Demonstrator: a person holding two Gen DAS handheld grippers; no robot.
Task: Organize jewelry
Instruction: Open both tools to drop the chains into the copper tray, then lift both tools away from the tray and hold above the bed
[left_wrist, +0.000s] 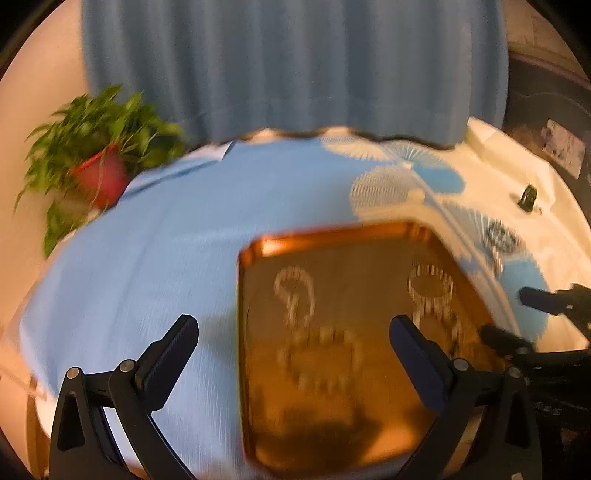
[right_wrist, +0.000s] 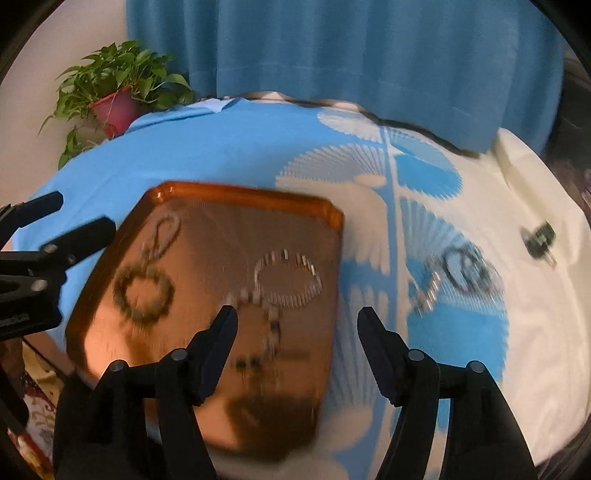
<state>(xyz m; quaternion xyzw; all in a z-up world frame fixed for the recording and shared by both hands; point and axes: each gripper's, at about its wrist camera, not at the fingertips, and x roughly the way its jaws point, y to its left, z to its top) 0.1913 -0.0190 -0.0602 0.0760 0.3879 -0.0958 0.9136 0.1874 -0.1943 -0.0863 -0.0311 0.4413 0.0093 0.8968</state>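
Both grippers' fingers (left_wrist: 293, 332) (right_wrist: 297, 325) gape empty over the orange tray (right_wrist: 236, 194), its length running away.

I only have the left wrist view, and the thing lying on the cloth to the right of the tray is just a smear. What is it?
Observer: A piece of jewelry, dark loops with a silvery chain tail. It lies on the patterned cloth, apart from the tray.
Operator: I only see the tips of the right tool. Is it holding anything?
Observer: No. The right tool is open, with nothing between its fingers, above the tray's near right part.
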